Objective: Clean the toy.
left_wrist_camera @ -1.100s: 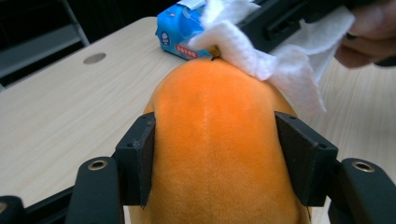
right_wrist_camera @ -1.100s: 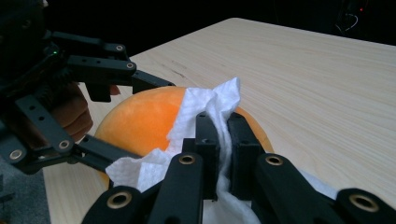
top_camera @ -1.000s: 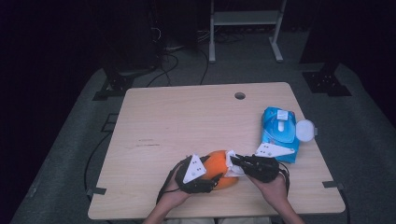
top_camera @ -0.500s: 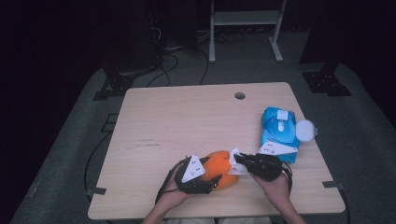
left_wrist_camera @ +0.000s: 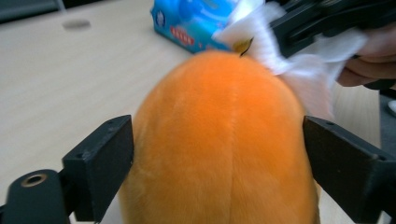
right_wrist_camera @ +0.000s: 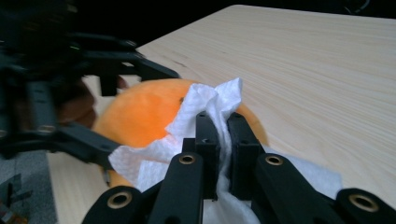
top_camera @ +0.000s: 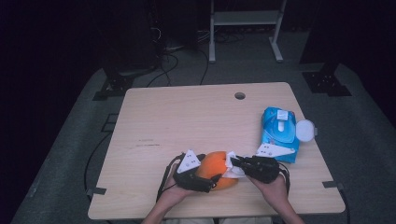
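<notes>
Since the earlier frames my left gripper (top_camera: 205,179) has just been opening its jaws, and they now stand spread on either side of the orange plush toy (top_camera: 216,169) with the toy between them; in the left gripper view I see a thin gap at the black pads (left_wrist_camera: 100,163), so I read it as cradling rather than squeezing. Both hands have hardly shifted.

The toy lies near the table's (top_camera: 187,116) front edge, a little right of the middle. My right gripper (top_camera: 232,163) has its jaws pressed together on a white wet wipe (right_wrist_camera: 205,105), and the wipe lies against the top of the toy.

I judge the step in hand to be wiping the toy clean, with the left gripper steadying it. Next I would either close the left jaws again or keep them as a fence, then drag the wipe across the plush without pushing the toy off the front edge.

A blue wet-wipe pack (top_camera: 279,133) sits near the right edge, its round white lid (top_camera: 304,130) flipped open. In the left gripper view it carries a red label, too blurred for me to read.
</notes>
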A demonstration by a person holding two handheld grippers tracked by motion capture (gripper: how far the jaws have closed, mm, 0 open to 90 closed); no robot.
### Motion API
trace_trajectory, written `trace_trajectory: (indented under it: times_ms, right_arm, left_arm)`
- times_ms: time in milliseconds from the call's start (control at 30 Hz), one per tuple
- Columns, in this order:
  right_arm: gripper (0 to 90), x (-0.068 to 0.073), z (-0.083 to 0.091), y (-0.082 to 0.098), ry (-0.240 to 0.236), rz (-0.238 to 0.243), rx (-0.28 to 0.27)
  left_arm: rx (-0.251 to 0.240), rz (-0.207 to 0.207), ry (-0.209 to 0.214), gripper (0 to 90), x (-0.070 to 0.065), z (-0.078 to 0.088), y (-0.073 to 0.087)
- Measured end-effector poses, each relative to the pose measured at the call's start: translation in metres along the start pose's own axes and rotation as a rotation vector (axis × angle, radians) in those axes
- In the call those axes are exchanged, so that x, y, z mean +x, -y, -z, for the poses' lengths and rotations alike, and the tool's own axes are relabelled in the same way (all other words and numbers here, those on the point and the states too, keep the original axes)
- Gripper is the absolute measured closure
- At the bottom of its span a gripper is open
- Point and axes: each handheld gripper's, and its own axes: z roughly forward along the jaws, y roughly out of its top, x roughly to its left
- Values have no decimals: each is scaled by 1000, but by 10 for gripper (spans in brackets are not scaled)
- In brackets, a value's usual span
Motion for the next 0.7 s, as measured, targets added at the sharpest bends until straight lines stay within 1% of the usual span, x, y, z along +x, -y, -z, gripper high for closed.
trace_trajectory:
  times_ms: [33,67,100,133,167,233,300,333,367,400,433,500,567,600,633,667,700]
  right_arm:
    - [840,2,-1,-1,-6,8,-1]
    - [840,6,-1,-4,-18,17,-5]
    - [840,8,-1,-6,-14,29,-10]
    - [840,9,-1,-8,-7,42,-17]
    - [840,9,0,-9,-4,42,-19]
    - [841,4,2,-7,3,36,-23]
    - [841,-2,4,-3,27,19,-18]
    - [841,-8,6,-1,37,-3,-18]
    - [841,-12,7,1,33,-27,-20]
    - [841,-14,8,2,42,-36,-20]
    - [841,-14,9,1,54,-30,-17]
    - [841,-13,9,0,54,-25,-15]
    - [840,-13,7,0,46,-26,-2]
    - [841,-14,6,0,38,-29,3]
    - [840,-14,6,1,30,-38,10]
    - [840,-15,6,1,24,-40,11]
    - [839,-15,6,2,22,-42,15]
  left_arm:
    - [2,-42,-14,227,-2,2,-2]
    - [-7,-79,-34,272,-5,4,-3]
    - [-20,-111,-44,301,-7,4,-5]
    - [-26,-142,-53,310,-10,5,-5]
    - [-27,-162,-55,313,-12,5,-6]
    - [-25,-172,-46,318,-13,5,-6]
    - [-15,-184,-43,321,-12,6,-5]
    - [-16,-183,-41,322,-13,6,-5]
    - [-14,-188,-40,322,-13,6,-5]
    - [-12,-196,-39,323,-14,6,-5]
    - [-13,-202,-38,322,-15,6,-5]
    - [-12,-205,-34,320,-15,5,-5]
    - [-10,-198,-31,308,-14,5,-4]
    - [-8,-170,-25,280,-12,6,-5]
    - [-9,-139,-20,223,-10,5,-5]
    - [-2,-98,-16,182,-7,6,-5]
    - [6,-67,-14,150,-5,5,-5]
